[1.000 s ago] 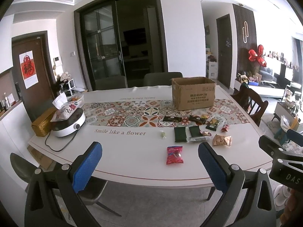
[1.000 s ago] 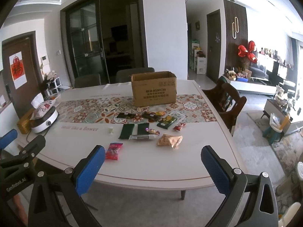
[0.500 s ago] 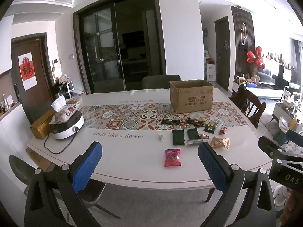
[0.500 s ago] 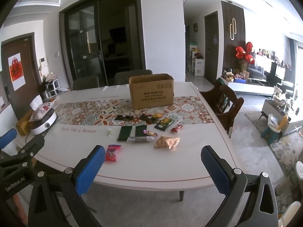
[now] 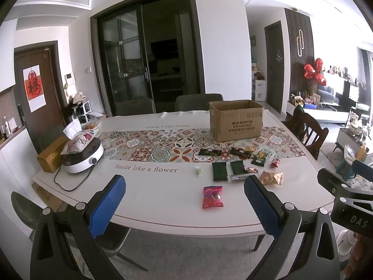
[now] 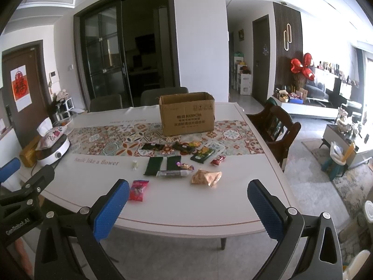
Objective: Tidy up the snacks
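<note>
Several snack packets lie loose on the white table [image 5: 151, 193]: a red packet [image 5: 212, 196] nearest the front edge, two dark green packets [image 5: 219, 171], a crinkled gold packet [image 5: 271, 177] and darker wrappers on the patterned runner. An open cardboard box [image 5: 236, 120] stands behind them. My left gripper [image 5: 184, 198] hangs open in front of the table edge, holding nothing. In the right wrist view the same red packet [image 6: 138, 190], gold packet [image 6: 206, 177] and box [image 6: 187, 113] show, and my right gripper [image 6: 187, 201] is open and empty too.
A white round cooker [image 5: 81, 157] with a floral tissue pouch [image 5: 78, 140] and a gold box [image 5: 50, 157] sit at the table's left end. Chairs stand behind the table and a dark wooden chair [image 6: 277, 128] at its right. The other gripper [image 5: 345, 200] shows at the right edge.
Both views have tilted up and drawn back a little, so the table and snacks sit lower in frame. Both grippers stay open; nothing on the table has moved.
</note>
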Tool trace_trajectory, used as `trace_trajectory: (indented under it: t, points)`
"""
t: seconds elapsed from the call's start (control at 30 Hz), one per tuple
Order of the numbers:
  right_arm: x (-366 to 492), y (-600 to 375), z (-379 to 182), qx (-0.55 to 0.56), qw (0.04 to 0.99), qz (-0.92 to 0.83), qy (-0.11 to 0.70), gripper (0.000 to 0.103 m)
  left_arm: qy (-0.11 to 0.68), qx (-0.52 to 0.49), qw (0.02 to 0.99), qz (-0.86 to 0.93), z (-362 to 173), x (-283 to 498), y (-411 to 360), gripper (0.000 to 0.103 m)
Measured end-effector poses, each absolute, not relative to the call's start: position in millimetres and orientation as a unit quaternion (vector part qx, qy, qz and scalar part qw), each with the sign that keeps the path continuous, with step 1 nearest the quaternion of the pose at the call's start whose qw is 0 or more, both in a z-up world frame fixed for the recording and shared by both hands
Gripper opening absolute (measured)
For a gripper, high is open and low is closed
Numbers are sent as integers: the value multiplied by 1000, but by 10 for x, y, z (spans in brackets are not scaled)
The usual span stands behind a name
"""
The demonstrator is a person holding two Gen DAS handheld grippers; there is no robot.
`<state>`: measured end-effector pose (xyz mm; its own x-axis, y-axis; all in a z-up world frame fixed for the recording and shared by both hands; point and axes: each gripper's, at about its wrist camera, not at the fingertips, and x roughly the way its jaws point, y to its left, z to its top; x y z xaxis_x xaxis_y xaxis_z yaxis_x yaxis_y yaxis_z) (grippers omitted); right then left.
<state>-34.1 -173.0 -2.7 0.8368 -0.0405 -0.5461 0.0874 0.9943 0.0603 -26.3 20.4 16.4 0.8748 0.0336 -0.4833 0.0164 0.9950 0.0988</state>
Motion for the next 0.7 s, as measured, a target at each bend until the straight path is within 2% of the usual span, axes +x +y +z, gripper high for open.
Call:
trace_trajectory:
  t: [0.7]
  points:
    - [-315, -1736, -38, 42, 957, -32, 286, 102, 256, 48, 966, 3, 182, -216, 171, 103]
